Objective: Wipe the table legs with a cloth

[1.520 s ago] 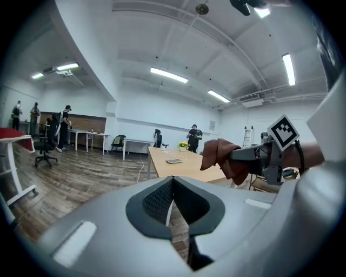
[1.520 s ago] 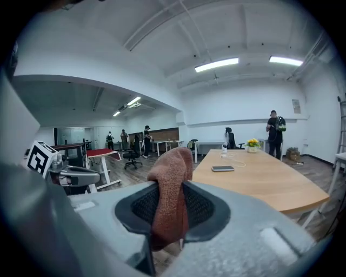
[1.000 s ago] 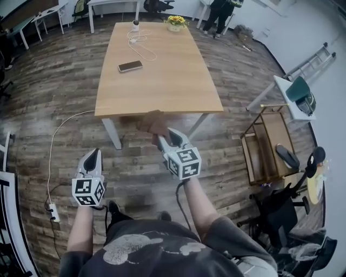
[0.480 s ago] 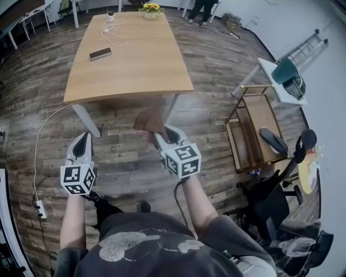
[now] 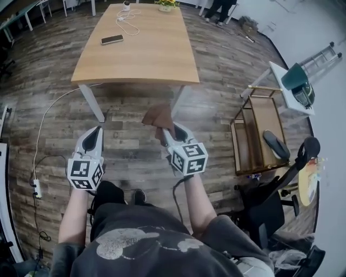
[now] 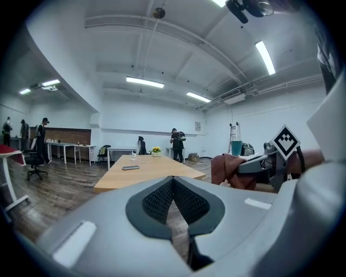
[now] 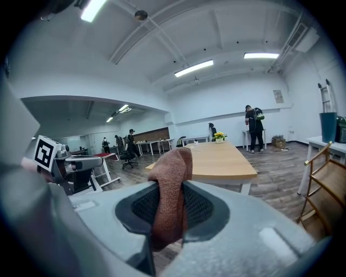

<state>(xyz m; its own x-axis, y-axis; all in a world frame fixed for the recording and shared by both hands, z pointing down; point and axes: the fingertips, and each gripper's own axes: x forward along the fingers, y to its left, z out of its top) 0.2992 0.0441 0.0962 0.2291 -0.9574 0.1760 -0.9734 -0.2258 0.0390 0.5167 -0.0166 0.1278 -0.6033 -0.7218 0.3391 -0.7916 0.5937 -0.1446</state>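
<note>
**Short of the table's near end: cloth clamped in right gripper, clear of the legs**

Over the plank floor, ahead of the operator's torso:

1. Right gripper
   - Held at mid-frame in the head view, pointing toward the table.
   - Jaws pressed onto a brown cloth, gripping it at mid-length.
   - One rounded fold of cloth standing above the pads, the remainder hanging below them.

2. Left gripper
   - Held beside the right one, at about the same level and well apart from it.
   - Jaws brought together, pads meeting along the centre seam in the left gripper view.
   - Nothing between them, only a sliver of floor showing lower down.

3. Cloth position
   - Carried in the air, ahead of the right jaws.
   - Near the table's near edge, but touching neither the near-left leg nor the near-right leg.

4. Table
   - Light wooden top on white legs, angled outward.
   - On top: a smartphone lying flat, a coiled white cable and a pot of yellow flowers at the far end.

5. Surroundings
   - To the operator's right: a wooden trolley and a black office chair.
   - To the left, on the floor: a white power strip.
</note>
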